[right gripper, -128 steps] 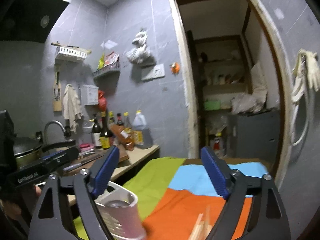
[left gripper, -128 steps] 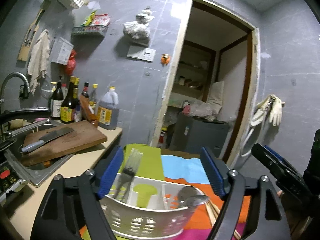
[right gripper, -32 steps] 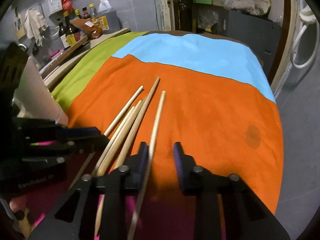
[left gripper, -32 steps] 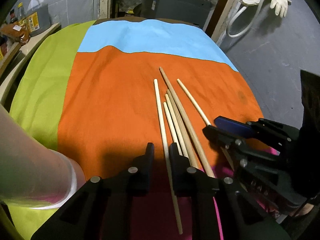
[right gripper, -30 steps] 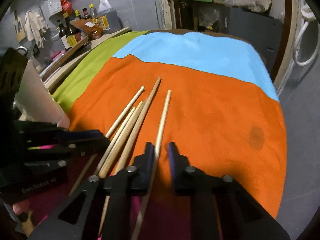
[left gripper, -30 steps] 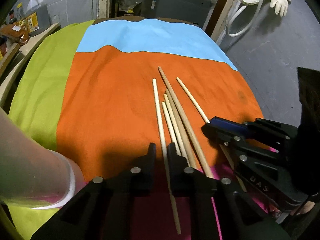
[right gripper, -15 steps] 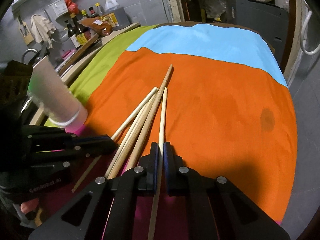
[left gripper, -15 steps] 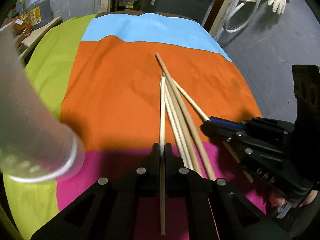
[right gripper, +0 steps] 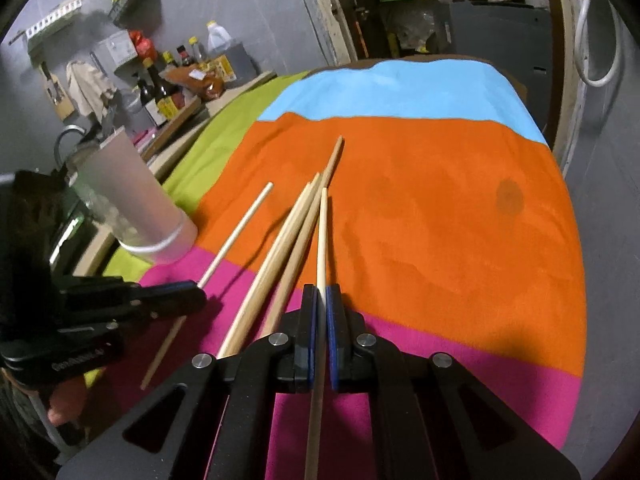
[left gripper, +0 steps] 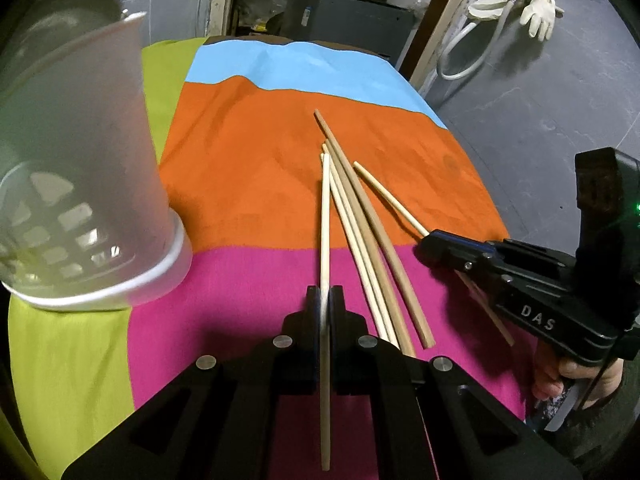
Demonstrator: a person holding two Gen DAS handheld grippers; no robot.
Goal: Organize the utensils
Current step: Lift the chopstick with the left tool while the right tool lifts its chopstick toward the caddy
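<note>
Several wooden chopsticks [left gripper: 372,232] lie fanned on a striped cloth [left gripper: 248,168], across its orange and pink bands. My left gripper [left gripper: 325,294] is shut on one pale chopstick [left gripper: 325,208], which points straight ahead between its jaws. My right gripper [right gripper: 320,292] is shut on another pale chopstick [right gripper: 322,232]. Each gripper shows in the other's view: the right gripper [left gripper: 422,240] clamps its stick at the pile's right side, and the left gripper [right gripper: 202,294] at its left. A white slotted utensil cup [left gripper: 80,160] stands close on the left, also in the right wrist view as the cup [right gripper: 132,196].
A counter with bottles [right gripper: 168,96] runs along the far left wall. A doorway with a dark cabinet [left gripper: 352,20] lies beyond the table. Rubber gloves and a hose [left gripper: 532,4] hang on the right wall. A person's hand [left gripper: 580,376] grips the right tool.
Both grippers went from slightly open around a chopstick to shut on it. Both then drew back over the pink band, and the white cup looms much larger at the left.
</note>
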